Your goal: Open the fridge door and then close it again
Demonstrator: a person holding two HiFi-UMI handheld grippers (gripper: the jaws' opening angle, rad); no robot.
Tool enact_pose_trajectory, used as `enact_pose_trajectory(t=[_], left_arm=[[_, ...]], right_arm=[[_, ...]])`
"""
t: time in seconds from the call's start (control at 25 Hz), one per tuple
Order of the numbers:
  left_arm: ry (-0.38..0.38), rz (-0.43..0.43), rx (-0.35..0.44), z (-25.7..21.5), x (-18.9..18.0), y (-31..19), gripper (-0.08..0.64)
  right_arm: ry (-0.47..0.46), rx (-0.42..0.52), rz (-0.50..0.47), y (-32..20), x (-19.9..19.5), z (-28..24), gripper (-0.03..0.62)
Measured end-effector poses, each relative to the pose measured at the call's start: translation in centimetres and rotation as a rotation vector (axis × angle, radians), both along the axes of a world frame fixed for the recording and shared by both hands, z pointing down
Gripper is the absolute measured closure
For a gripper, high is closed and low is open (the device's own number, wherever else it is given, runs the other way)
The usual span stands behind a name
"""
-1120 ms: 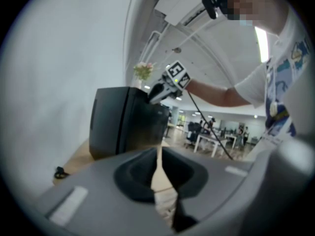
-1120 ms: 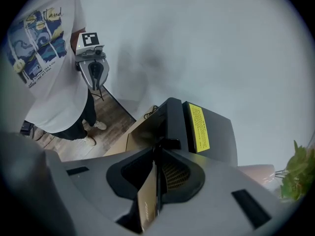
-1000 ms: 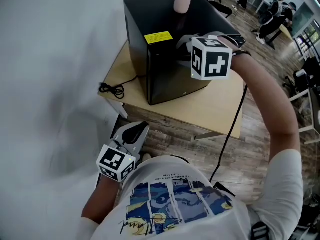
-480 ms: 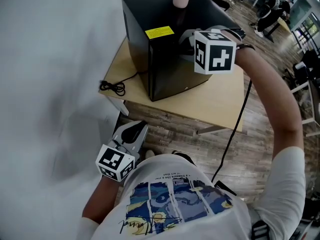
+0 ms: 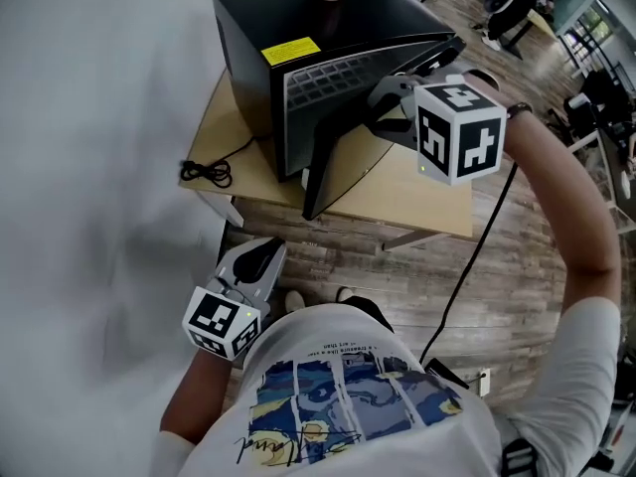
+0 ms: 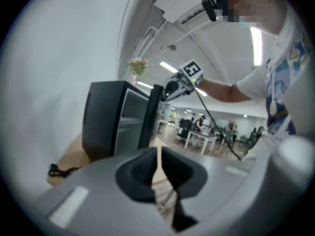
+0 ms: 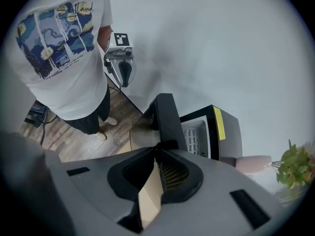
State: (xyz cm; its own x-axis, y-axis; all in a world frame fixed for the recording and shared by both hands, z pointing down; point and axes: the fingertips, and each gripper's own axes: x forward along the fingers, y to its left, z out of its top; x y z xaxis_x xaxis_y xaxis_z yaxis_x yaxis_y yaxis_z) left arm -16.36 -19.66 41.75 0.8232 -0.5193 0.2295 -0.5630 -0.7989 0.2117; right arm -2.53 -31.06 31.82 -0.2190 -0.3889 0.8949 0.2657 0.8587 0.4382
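Resting on wooden table [image 5: 422, 207]: fridge [image 5: 260, 13]; right gripper [image 7: 158, 146] just closed onto door [image 7: 167, 114]; left gripper [image 6: 158, 150] pinched together.

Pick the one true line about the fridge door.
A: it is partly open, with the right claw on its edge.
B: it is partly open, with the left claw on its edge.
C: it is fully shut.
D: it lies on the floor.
A: the fridge door stands swung out, the wire shelf shows in the gap, and the right claw, its jaws just closed further, pinches the door's edge.
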Motion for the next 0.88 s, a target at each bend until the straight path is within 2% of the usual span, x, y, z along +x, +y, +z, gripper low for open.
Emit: enact_pose_trajectory(t=[0.24,0.4,0.56,0.76,0.88], left_arm=[[0.0,0.114,0.01,-0.1,3.4,0.9,0.531],[-0.002,0.145,0.036,-1.9,6.5,2.5,0.532],[0.013,0.126,0.039,-2.4,8.6,2.6,0.531],[0.011,0.082,0.064,-4.2,13.6,5.1,0.531],[0.022,0.047,0.069,-4.3,15.2,5.7,0.531]], right_arm=[[-0.058,0.025,-0.011,3.1,2.5,-0.1,0.551],[-0.065,0.046,-0.047,6.3,5.2,-0.7,0.548],[-0.067,0.047,-0.099,7.7,7.3,-0.3,0.543],[-0.085,0.06,-0.177,11.8,11.7,-1.1,0.54],[-0.079,0.073,-0.225,12.8,13.3,-0.7,0.538]])
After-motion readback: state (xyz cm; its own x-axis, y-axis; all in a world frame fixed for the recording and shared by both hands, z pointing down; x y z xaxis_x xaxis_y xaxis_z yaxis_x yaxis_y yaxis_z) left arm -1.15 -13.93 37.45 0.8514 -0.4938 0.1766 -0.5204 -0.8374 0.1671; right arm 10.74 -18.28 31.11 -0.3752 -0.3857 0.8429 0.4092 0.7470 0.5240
